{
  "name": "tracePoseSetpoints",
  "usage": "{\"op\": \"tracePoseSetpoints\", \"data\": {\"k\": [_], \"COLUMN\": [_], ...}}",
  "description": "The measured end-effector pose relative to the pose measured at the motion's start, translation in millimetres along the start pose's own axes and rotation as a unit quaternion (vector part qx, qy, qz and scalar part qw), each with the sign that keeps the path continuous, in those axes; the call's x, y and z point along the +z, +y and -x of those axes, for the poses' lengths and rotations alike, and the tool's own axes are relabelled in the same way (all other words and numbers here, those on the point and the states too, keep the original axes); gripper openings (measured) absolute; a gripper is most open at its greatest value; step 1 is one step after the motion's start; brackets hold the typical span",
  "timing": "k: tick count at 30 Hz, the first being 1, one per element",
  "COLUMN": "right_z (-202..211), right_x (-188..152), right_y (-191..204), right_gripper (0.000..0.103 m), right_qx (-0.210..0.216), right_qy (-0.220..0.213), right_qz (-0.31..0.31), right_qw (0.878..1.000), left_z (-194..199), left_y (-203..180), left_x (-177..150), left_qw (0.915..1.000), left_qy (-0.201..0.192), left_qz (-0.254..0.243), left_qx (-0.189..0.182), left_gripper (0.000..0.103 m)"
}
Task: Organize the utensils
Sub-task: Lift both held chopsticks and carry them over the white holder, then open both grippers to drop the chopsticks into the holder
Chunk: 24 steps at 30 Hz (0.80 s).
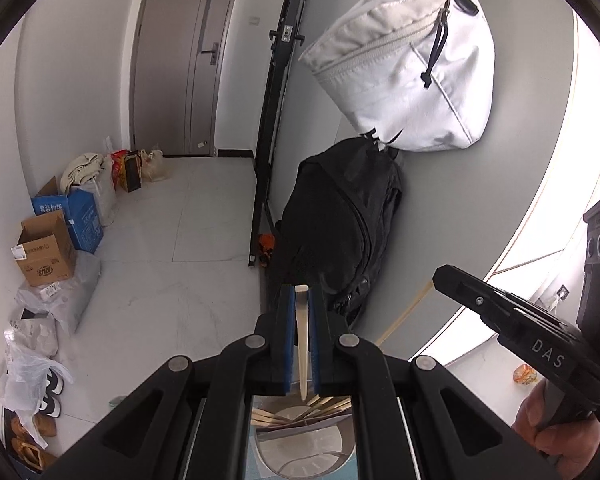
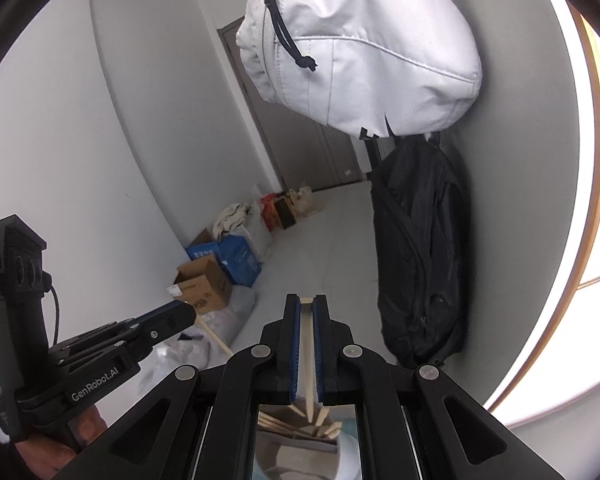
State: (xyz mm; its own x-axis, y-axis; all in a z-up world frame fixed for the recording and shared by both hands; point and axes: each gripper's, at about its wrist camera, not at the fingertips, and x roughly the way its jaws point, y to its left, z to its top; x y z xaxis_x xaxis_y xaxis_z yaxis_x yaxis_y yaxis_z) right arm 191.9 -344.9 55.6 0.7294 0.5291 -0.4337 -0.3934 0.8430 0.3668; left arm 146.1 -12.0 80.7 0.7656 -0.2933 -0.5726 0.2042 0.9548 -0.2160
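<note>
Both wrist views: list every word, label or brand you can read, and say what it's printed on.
"DAS": on the body of the right hand-held gripper, in the left wrist view.
"GenRobot.AI": on the body of the left hand-held gripper, in the right wrist view.
Blue box: white Chinese characters, too blurred to read.
Brown cardboard box: printed logo and sticker, too small to read.

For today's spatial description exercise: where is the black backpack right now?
In both wrist views the black backpack rests against the grey wall, directly below the hanging white bag, right of centre, beyond the gripper fingers.
</note>
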Motion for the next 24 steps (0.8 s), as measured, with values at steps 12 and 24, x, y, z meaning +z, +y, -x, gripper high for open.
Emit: {"op": "tracePoseSetpoints", "data": {"k": [12,24], "right_z": [-23,-41], "right_x": [-26,-64], "right_y": [-4,-9], "right_gripper": [0.005,0.008], "right_qx": [0.012,0.034], "right_qy": [0.036,0.073], "right_qz": [-0.001,-0.019], "right_qw": [0.999,0.997], "left_z": [-30,-58], "left_y": [4,20], "left_x": [-10,-32], "left_qw": [0.9979,0.9775], "left_qy": [0.056,0.166], "left_qz": [0.000,0.059], "left_qx": [-0.033,-0.116], "left_gripper": [0.002,0.002]}}
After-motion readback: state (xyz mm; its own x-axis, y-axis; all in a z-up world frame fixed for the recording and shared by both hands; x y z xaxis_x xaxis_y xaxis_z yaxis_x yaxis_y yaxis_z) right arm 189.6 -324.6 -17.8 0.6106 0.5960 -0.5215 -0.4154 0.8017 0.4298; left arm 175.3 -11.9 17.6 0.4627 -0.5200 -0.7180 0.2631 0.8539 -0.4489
